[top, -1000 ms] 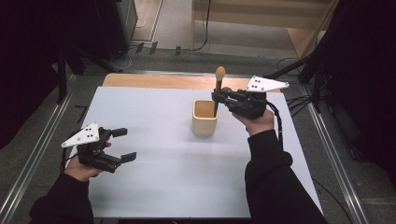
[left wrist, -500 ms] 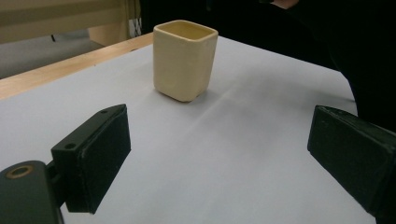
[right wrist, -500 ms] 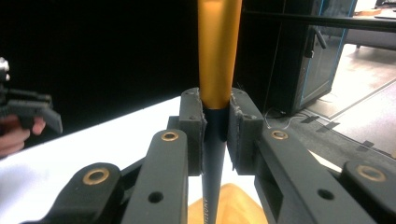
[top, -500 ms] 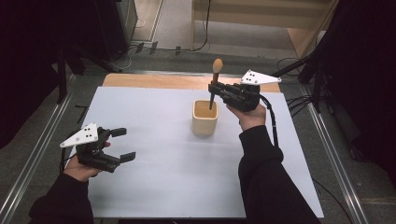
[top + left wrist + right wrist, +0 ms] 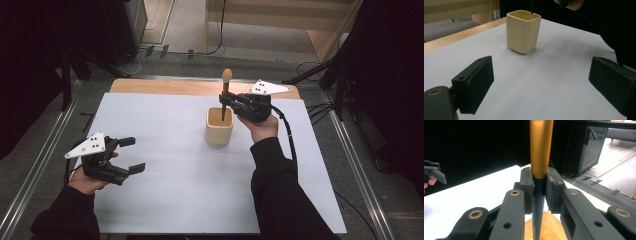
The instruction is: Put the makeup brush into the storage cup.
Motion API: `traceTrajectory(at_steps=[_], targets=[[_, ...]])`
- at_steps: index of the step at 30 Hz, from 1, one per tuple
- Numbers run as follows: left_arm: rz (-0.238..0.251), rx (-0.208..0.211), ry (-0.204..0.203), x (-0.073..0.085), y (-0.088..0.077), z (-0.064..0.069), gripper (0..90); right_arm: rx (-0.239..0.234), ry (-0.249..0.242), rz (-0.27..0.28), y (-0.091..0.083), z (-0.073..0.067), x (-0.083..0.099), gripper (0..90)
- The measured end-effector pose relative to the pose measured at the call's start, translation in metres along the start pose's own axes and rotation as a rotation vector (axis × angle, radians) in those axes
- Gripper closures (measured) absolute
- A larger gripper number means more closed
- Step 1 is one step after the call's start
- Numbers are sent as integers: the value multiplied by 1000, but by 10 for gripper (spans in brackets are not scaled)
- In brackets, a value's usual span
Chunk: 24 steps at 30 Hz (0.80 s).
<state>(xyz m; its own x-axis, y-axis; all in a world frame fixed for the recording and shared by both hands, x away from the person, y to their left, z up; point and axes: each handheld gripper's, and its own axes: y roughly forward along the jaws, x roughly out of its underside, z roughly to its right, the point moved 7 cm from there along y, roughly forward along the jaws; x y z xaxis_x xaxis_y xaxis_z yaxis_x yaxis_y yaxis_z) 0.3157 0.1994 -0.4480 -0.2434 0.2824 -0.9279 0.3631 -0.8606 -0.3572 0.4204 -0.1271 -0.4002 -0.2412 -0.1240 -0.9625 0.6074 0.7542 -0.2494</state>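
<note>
We have brought the brush [image 5: 225, 91] from beside the cup [image 5: 219, 126] to directly over its mouth, tip now dipping inside. Our right gripper [image 5: 223, 99], at the cup's 12 o'clock, stays clamped on the handle. Our left gripper [image 5: 131, 155], at 8 o'clock, rests with jaws apart. Release seems close.

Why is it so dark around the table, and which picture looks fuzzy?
High view: light falls on the white table, the room's edges stay black. Left gripper view: the cup is fairly sharp, the near jaws soft. Right gripper view: the brush between the right gripper jaws looks slightly soft, with black behind.
</note>
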Motion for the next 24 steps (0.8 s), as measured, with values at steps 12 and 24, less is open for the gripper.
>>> traceTrajectory(at_steps=[12, 24], targets=[[13, 10, -11, -2, 0, 1, 65, 29, 23, -9, 2, 6, 20, 789], [7, 7, -12, -1, 0, 0, 65, 35, 40, -32, 6, 7, 34, 789]])
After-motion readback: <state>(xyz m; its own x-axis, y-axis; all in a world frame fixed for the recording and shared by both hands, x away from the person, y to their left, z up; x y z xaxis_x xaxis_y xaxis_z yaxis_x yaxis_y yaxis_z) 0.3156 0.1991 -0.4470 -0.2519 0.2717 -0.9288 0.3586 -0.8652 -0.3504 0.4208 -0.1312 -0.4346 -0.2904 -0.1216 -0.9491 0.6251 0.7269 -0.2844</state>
